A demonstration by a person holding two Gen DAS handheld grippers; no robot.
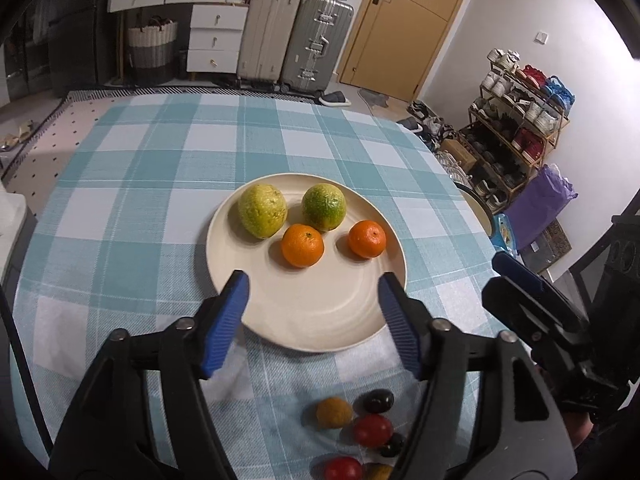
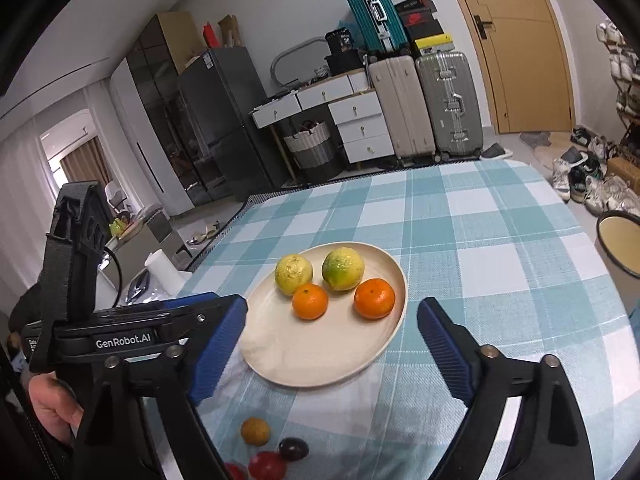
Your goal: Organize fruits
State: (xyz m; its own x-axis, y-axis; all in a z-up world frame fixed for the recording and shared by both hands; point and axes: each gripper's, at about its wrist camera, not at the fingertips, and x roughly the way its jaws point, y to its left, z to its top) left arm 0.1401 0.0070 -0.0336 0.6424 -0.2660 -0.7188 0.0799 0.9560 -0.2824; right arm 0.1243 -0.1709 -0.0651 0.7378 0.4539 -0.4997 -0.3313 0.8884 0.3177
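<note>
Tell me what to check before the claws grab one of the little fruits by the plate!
1. Left claw open and empty: ok.
2. Right claw open and empty: ok.
3. Plate has bare room at its near side: ok.
4. Small fruits, like the red one and the dark one, lie loose on the tablecloth, off the plate: ok.
5. Two oranges and two green-yellow fruits sit steady on the plate: ok.
6. Number of small fruits: cannot tell, some are hidden behind the claw.

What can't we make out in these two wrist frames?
- Small fruit pile, left wrist view: partly behind the left gripper finger and cut by the bottom edge; count unclear.
- Same pile, right wrist view: clipped by the frame and the right gripper.
- Cream container: cut by the edge.
</note>
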